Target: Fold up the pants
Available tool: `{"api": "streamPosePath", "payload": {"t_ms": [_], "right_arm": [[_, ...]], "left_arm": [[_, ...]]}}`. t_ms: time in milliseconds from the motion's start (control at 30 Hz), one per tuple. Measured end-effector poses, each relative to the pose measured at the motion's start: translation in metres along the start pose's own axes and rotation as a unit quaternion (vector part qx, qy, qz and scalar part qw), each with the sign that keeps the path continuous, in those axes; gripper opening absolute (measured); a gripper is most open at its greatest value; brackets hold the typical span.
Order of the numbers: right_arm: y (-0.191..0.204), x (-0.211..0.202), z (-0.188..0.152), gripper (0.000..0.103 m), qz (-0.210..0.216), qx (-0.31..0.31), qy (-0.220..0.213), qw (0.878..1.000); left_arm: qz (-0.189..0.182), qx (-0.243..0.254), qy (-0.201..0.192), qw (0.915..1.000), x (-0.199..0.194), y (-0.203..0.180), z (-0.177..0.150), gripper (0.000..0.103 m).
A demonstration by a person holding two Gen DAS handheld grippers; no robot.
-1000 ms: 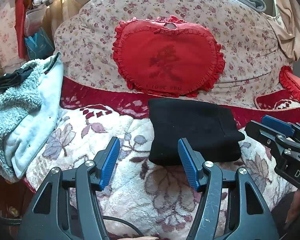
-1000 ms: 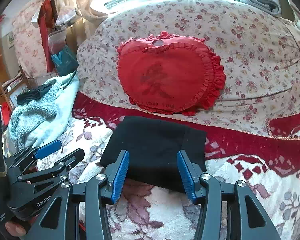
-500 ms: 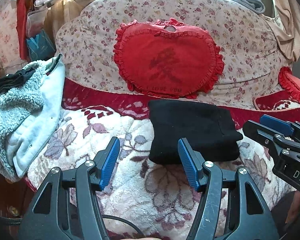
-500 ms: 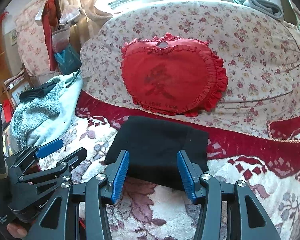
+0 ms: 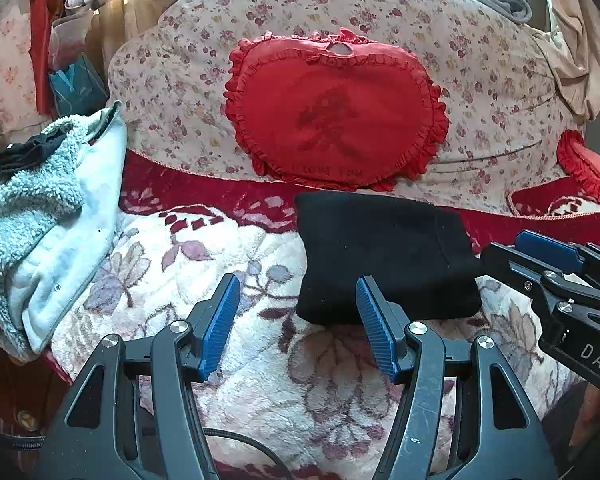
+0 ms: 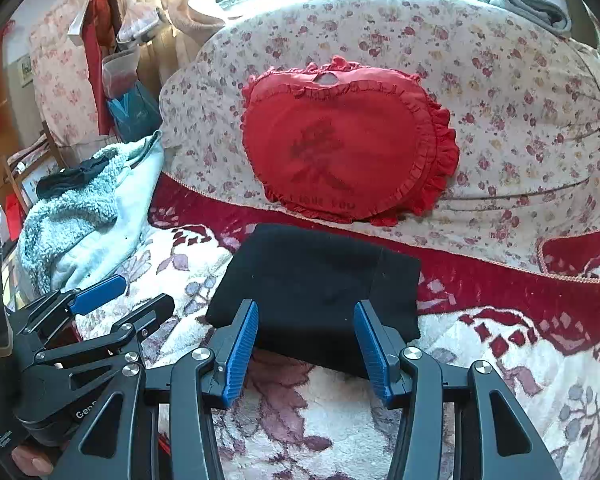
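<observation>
Jaws apart, nothing between, on left gripper [image 5: 296,320] and right gripper [image 6: 306,340] | black pants [image 5: 384,256], folded into a compact rectangle, lie flat on floral plush blanket [image 5: 236,256] just beyond both grippers | red heart-shaped cushion [image 5: 336,116] stands behind | fleece garment [image 5: 40,208] at left edge.

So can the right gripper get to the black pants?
Probably yes. The right gripper is open and holds nothing, the folded black pants lie just ahead on the flowery blanket, and nothing sits between them.
</observation>
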State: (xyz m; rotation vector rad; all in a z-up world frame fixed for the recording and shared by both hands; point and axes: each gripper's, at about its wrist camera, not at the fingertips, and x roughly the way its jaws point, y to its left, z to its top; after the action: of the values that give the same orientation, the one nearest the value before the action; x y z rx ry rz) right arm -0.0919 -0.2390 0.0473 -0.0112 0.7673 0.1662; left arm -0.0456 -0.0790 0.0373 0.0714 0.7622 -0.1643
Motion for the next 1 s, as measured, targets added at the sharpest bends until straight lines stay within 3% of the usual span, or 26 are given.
{"api": "streamPosePath", "payload": {"t_ms": [1000], "right_arm": [[-0.014,0.025,-0.011,0.048,0.001,0.015,0.025,1.0]], "left_arm": [[-0.003,-0.005,0.024,0.9997,0.025,0.002,-0.002,0.06]]}}
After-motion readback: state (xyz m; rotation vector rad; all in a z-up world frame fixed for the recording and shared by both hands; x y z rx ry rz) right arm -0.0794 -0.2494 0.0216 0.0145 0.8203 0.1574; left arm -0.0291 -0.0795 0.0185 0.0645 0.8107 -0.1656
